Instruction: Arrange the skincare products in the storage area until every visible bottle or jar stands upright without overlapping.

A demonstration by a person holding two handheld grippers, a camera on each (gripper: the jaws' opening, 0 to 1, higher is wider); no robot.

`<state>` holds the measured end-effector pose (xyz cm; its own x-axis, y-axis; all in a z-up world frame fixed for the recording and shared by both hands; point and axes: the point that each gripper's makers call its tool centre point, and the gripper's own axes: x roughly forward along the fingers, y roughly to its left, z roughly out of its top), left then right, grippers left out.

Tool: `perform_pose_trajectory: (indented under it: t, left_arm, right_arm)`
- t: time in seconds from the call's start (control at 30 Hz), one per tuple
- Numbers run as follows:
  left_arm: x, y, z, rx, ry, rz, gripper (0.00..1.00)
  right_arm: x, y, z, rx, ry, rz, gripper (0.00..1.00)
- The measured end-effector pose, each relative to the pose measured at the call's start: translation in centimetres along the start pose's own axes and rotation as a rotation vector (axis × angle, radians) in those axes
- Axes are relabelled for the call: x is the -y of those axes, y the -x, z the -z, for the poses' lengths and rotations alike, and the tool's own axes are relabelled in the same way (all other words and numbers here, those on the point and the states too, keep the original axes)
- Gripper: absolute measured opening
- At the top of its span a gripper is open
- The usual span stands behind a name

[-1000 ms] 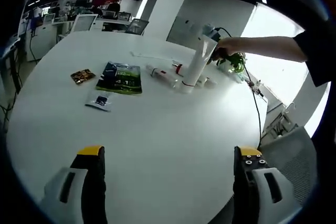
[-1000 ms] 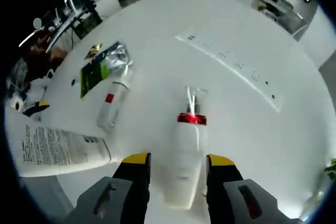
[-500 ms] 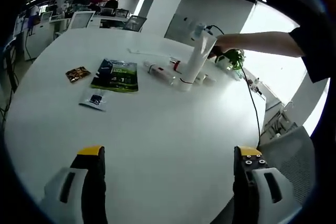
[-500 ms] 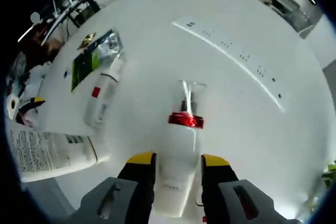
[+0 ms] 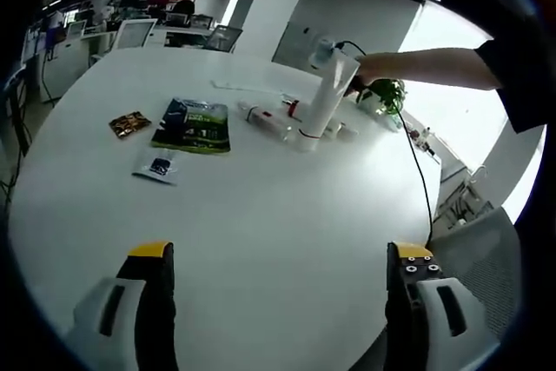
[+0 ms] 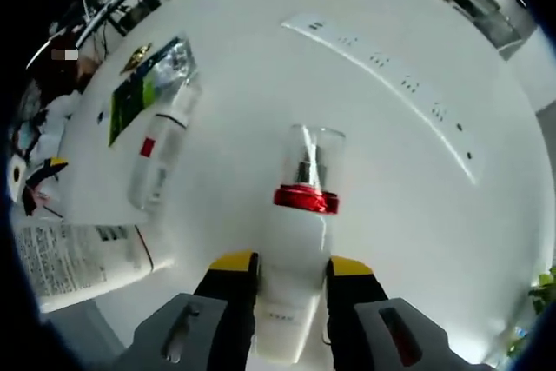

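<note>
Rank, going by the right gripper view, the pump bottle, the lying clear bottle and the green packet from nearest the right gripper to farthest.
1. Pump bottle, between the right gripper's jaws.
2. Clear bottle, lying to the left.
3. Green packet, just beyond that bottle, farther left.

- The right tool [image 6: 282,267] has narrowed its jaws until both press the sides of the white pump bottle [image 6: 291,280]; 1 second ago gaps showed.
- The bottle's red collar and clear cap now tip up off the tabletop [image 6: 408,206].
</note>
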<state>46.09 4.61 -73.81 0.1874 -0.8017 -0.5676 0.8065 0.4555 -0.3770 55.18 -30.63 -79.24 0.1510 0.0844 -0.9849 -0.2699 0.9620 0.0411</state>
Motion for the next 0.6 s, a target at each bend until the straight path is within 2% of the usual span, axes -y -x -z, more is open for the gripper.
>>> perform_pose_trajectory:
  t: [0.3,0.43,0.6]
  left_arm:
    - [-0.3,0.2,0.2,-0.001,0.005,-0.01,0.94]
    - [-0.4,0.2,0.2,-0.005,0.005,-0.013,0.94]
    - [-0.2,0.1,-0.1,-0.001,0.002,-0.012,0.94]
  right_arm:
    - [0.5,0.0,-0.2,0.02,0.015,0.02,0.22]
    - [0.7,0.0,-0.2,0.037,-0.022,0.018,0.21]
    - [1.5,0.0,-0.1,0.043,-0.057,0.058,0.2]
